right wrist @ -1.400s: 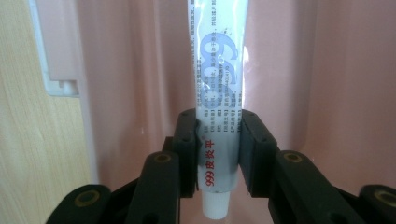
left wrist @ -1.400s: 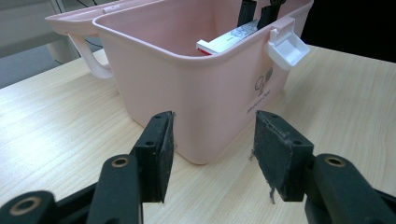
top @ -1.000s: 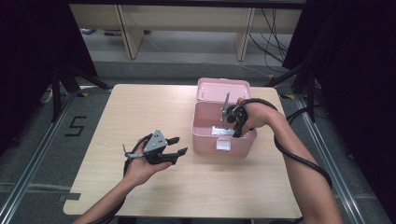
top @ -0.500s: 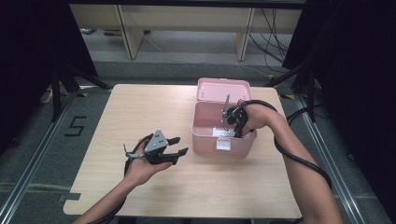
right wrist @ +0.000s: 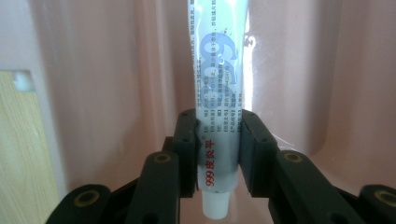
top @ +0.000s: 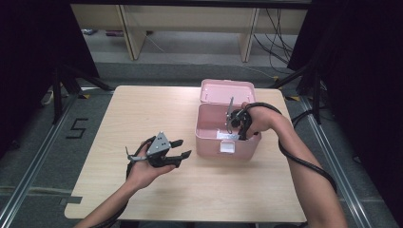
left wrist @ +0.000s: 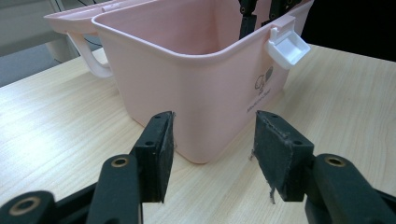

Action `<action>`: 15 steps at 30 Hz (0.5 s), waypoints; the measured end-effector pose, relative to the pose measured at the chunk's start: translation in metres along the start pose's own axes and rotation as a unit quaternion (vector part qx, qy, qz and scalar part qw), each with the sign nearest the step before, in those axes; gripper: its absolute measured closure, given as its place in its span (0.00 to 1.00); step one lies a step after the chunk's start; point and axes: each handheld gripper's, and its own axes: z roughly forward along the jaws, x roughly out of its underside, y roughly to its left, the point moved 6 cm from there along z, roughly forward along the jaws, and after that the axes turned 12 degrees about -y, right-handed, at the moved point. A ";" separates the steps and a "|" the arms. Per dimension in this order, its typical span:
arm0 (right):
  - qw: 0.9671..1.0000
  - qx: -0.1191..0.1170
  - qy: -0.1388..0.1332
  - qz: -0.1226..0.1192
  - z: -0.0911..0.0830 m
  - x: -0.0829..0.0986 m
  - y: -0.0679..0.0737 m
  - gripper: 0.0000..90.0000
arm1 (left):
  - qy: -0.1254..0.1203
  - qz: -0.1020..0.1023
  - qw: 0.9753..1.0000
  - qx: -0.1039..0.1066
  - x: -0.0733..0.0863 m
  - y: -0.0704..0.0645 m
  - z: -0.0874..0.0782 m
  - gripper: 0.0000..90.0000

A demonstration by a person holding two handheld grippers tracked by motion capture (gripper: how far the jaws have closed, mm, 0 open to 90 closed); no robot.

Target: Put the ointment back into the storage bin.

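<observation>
nothing moved; tube [right wrist: 219, 116] between right claw [right wrist: 218, 149] pads

Change since earlier frames: almost none

Right gripper [top: 236, 124] sits marginally lower inside pink box [top: 209, 137]; no other displacement discernible among the views at this scale.

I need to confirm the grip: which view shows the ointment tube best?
The right gripper view: the tube stands between the right gripper jaws, shut on it near the white cap, inside the pink box. The high view shows something white in the box, too small to identify. The left gripper view shows the box's outside.
</observation>
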 end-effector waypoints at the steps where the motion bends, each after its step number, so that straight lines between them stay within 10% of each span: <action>1: 1.000 0.000 -0.001 0.005 0.000 0.000 0.001 0.80 | 0.000 0.000 1.000 0.001 0.000 0.000 0.000 0.53; 15: 0.999 -0.005 0.016 0.042 0.003 0.003 0.005 0.80 | 0.000 0.000 1.000 0.002 0.001 0.000 0.001 0.53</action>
